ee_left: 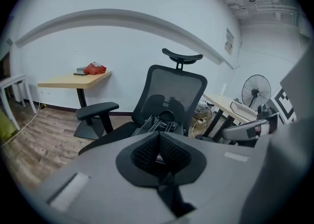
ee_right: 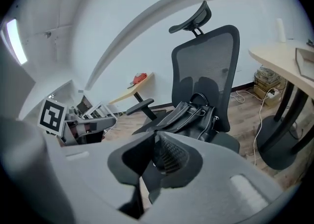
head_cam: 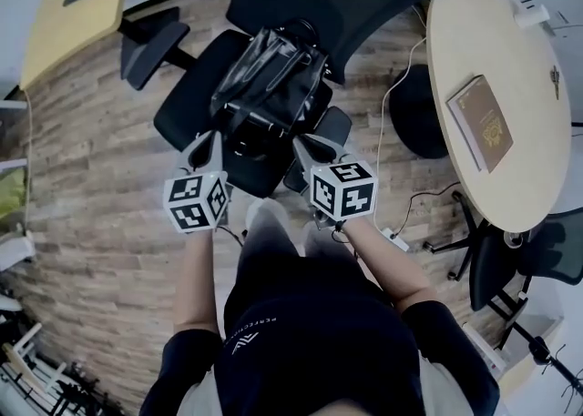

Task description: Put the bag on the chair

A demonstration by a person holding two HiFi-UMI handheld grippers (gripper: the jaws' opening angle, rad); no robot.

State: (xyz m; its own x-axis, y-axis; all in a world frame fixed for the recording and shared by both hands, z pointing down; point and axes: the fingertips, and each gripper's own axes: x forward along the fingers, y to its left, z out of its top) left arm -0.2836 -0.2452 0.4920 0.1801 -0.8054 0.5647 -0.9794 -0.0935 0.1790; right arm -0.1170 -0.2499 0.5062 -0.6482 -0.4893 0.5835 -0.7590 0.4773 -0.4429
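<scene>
The black leather bag [head_cam: 269, 77] lies on the seat of the black mesh office chair [head_cam: 196, 86], leaning toward the backrest. Both grippers hover just in front of the seat's near edge, apart from the bag. My left gripper [head_cam: 209, 143] is shut with nothing between its pads. My right gripper [head_cam: 307, 143] is also shut and empty. In the left gripper view the closed jaws [ee_left: 159, 152] point at the bag [ee_left: 162, 122] and chair [ee_left: 176, 90]. The right gripper view shows its jaws [ee_right: 156, 154] closed below the bag [ee_right: 196, 115] on the chair [ee_right: 206, 66].
A round wooden table [head_cam: 483, 41] with a brown book [head_cam: 481, 121] stands at the right. A black round base [head_cam: 414, 114] sits beside it. A white cable and power strip [head_cam: 396, 239] lie on the wood floor. Another light table [head_cam: 73, 14] is at the far left.
</scene>
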